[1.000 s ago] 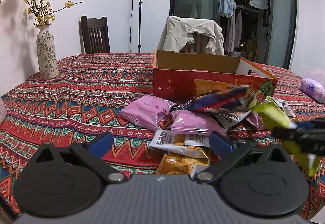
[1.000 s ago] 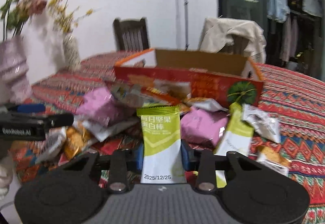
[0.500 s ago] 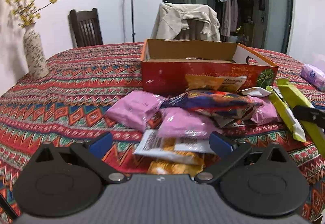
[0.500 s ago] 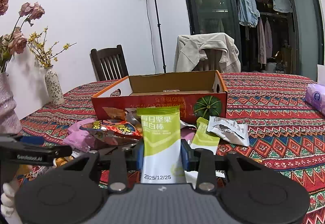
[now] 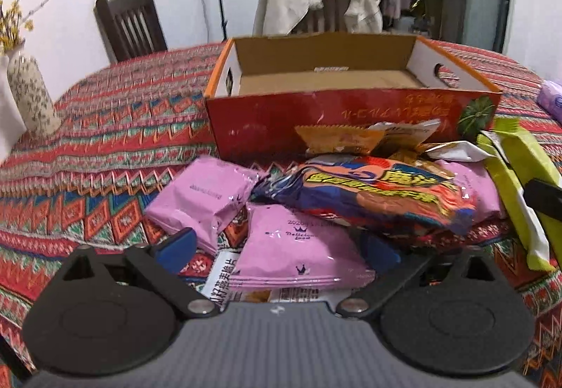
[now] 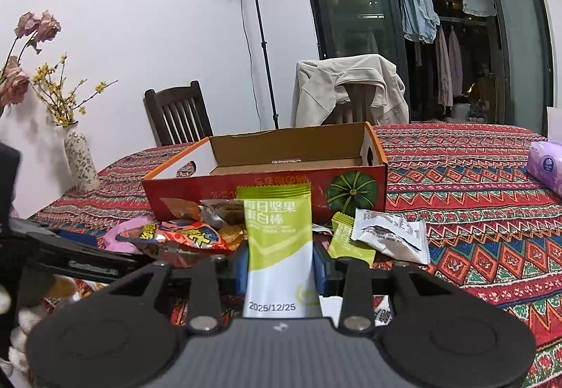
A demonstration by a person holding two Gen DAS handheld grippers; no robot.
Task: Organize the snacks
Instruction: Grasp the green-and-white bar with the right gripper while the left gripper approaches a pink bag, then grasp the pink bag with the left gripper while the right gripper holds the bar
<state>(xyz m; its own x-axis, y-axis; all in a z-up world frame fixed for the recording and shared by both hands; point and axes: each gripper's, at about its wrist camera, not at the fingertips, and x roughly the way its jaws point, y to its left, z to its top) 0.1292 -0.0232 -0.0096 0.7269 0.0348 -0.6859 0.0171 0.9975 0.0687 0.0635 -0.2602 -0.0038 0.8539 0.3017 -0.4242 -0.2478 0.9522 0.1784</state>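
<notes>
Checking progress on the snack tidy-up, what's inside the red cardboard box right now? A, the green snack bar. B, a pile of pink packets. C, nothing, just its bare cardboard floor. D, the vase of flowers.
C: the red cardboard box shows only bare floor, while the green snack bar is clamped in the right gripper short of it.
</notes>
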